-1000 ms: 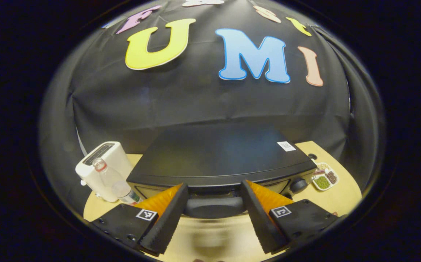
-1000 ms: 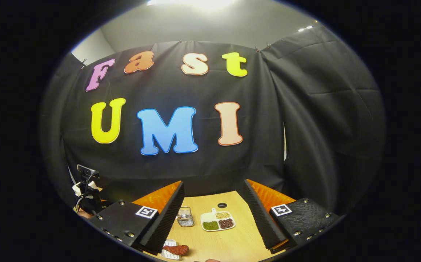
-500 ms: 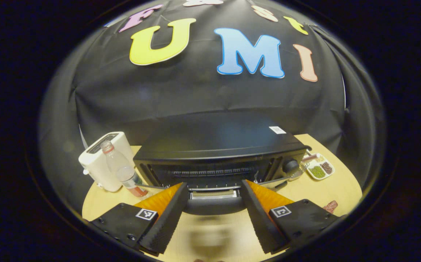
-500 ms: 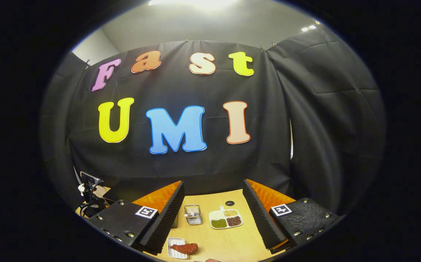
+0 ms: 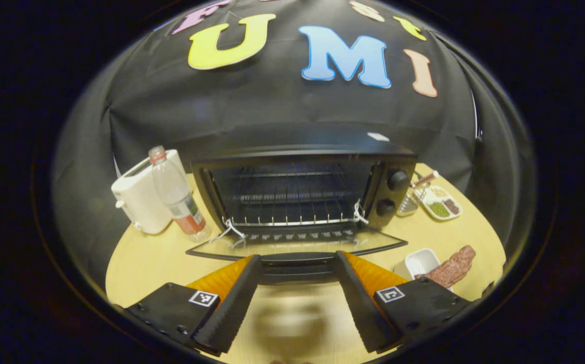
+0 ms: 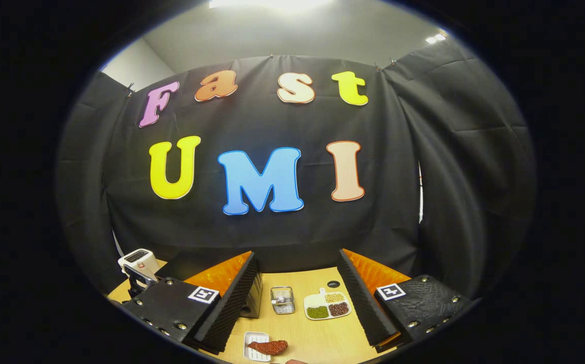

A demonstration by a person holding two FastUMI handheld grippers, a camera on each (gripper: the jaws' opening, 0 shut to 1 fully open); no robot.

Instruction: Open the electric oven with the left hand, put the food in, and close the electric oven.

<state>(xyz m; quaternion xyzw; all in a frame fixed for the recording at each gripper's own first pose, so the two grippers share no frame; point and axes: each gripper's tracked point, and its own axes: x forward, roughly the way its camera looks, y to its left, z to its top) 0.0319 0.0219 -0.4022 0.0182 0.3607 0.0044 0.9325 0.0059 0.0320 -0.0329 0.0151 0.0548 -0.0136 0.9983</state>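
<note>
The black electric oven stands at the middle of the wooden table with its glass door swung down nearly flat. Wire racks show inside. My left gripper is open, and the door's dark handle lies between its spread fingers. The food, a reddish-brown piece, lies beside a small white dish to the oven's right. In the right gripper view the food rests on that white dish just below my right gripper, which hangs open above the table with nothing in it.
A white toaster and a clear bottle stand left of the oven. A small metal basket and a divided dish of beans sit at the back right. The table ends at the black cloth wall.
The oven door went from shut to fully lowered as my left gripper pulled its handle down and toward me. My right gripper drifted slightly, bringing the toaster into its view.
</note>
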